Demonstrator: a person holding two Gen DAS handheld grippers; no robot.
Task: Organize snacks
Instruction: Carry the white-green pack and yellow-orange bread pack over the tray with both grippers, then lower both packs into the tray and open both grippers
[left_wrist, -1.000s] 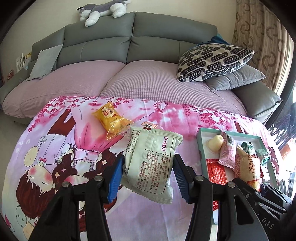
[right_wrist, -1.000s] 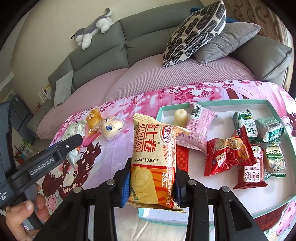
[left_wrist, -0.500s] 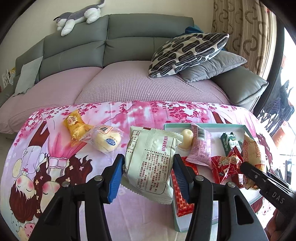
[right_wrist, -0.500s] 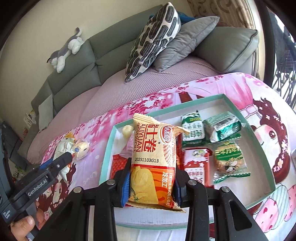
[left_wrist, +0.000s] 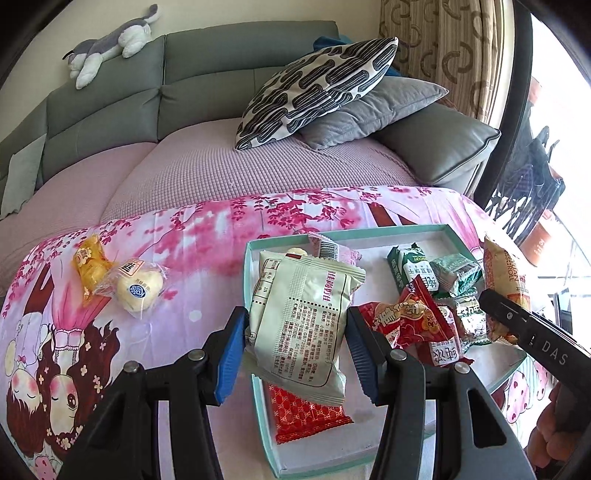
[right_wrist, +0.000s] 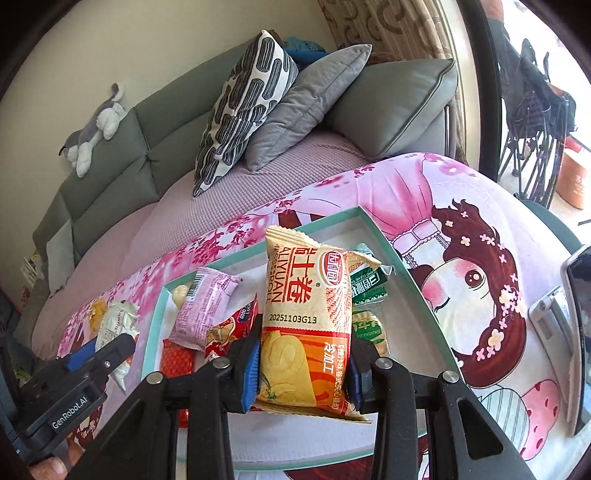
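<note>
left tongs (left_wrist: 295, 339): closed on the white packet (left_wrist: 301, 317), pads pinching both its side edges. It hangs upright over the near-left part of the tray (left_wrist: 258, 417), above the flat red packet (left_wrist: 306, 413) on the tray floor.
right tongs (right_wrist: 301, 365): squeezed as tight as they get on the yellow-and-orange egg roll packet (right_wrist: 308, 325), gripped low down, top flopping free. It's over the right half of the tray, in front of the green packets (right_wrist: 369, 291).
where stuff is: tray sits on the pink cartoon cloth covering the surface (left_wrist: 207, 251). It holds a pink packet (right_wrist: 205, 306), crinkly red ones (left_wrist: 406, 317), green ones and a small pale round thing at the far-left corner. Two snacks lie outside on the cloth: a small yellow packet (left_wrist: 86, 266) and a round pale bun in clear wrap (left_wrist: 138, 290).
step in hand, my guess: drop both packets into the tray.
how I'd do it well: lower each one until its bottom edge nearly touches before opening, or they'll tip and slide onto the pile. I'd aim the white one at the bare floor near the front-left, flat, not on the crinkly red ones. The egg roll packet wants the free strip near the front wall. Open one pair at a time so the tongs don't bump.
watch out: soft bags, so they may cling to a pad as I let go.
</note>
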